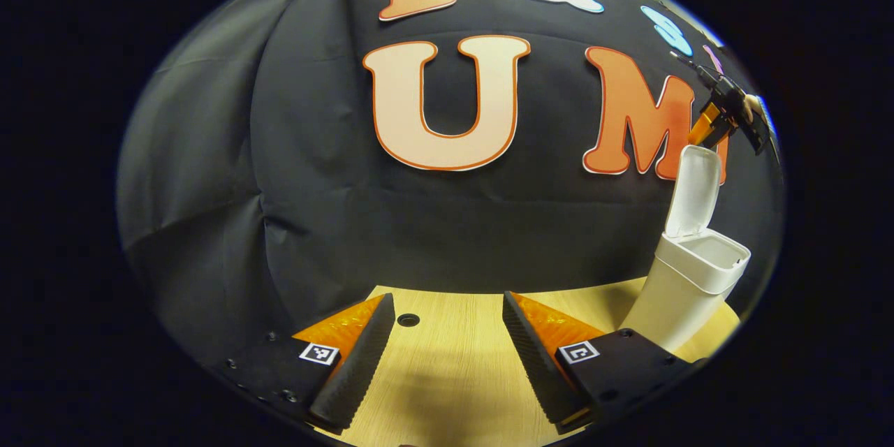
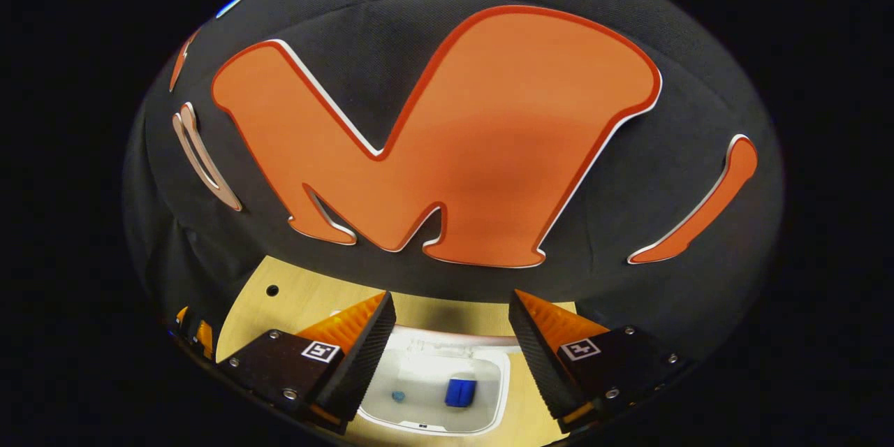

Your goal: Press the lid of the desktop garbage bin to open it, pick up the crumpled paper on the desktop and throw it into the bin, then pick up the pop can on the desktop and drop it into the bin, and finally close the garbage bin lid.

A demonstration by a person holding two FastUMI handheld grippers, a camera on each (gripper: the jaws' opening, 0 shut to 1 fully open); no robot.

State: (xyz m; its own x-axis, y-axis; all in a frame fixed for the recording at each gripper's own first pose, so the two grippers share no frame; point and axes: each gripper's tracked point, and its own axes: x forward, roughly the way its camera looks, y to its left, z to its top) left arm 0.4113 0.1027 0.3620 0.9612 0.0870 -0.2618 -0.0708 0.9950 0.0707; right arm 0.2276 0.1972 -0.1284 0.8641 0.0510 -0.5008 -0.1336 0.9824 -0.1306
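The white desktop bin (image 1: pixel 681 293) stands at the right of the wooden table, its lid (image 1: pixel 693 192) flipped up and open. My left gripper (image 1: pixel 447 300) hovers open over the bare table, left of the bin, holding nothing. My right gripper (image 1: pixel 709 131) hangs above the raised lid, held by a hand. In the right gripper view, my right gripper (image 2: pixel 451 297) is open and empty, looking straight down into the bin (image 2: pixel 504 391). A blue pop can (image 2: pixel 459 391) lies on the bin's bottom. A small bluish scrap (image 2: pixel 398 396) lies beside it; I cannot tell what it is.
The wooden table (image 1: pixel 454 377) has a small round hole (image 1: pixel 408 320) near its back edge, also seen as the hole (image 2: pixel 272 290) in the right gripper view. The black cloth wall rises right behind the table and the bin.
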